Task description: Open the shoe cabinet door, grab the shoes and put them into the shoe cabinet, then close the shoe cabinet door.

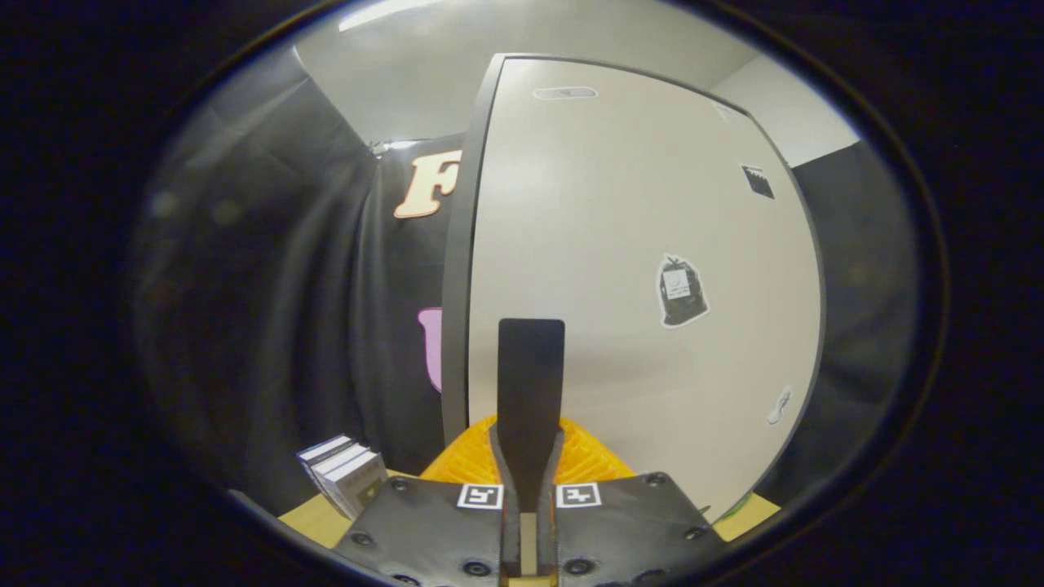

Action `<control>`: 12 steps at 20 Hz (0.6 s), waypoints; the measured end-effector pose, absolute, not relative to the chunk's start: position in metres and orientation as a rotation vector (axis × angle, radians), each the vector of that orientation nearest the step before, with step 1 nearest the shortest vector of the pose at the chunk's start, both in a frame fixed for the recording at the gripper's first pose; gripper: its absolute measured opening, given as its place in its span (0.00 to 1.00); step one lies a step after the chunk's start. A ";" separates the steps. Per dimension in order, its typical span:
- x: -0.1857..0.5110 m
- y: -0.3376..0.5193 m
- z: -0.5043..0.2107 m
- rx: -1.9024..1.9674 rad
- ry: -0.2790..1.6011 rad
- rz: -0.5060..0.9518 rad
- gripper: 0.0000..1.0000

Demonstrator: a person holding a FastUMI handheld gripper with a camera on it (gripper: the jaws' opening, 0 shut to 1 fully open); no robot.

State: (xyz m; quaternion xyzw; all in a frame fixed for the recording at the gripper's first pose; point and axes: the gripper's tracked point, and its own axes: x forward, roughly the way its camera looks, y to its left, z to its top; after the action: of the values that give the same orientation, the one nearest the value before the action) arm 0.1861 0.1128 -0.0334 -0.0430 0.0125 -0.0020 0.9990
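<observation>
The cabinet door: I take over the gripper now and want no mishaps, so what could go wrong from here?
1. The gripper, fingers together on nothing, points at the closed cabinet door; pushing on would bump it.
2. The orange item lies under the fingers and may get knocked.
3. The boxes stand close beside the gripper.

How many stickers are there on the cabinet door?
3 on the cabinet door: upper right sticker, middle sticker, lower right sticker. Closed gripper may hide more.
</observation>
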 end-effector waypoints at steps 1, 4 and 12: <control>0.185 0.113 -0.033 -0.089 0.027 -0.001 0.09; 0.182 0.113 -0.032 -0.085 0.030 0.010 0.09; 0.156 0.110 -0.030 -0.074 0.038 0.087 0.09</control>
State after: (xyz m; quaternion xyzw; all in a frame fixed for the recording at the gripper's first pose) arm 0.1556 0.1103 -0.0296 -0.0370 0.0191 0.0433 0.9982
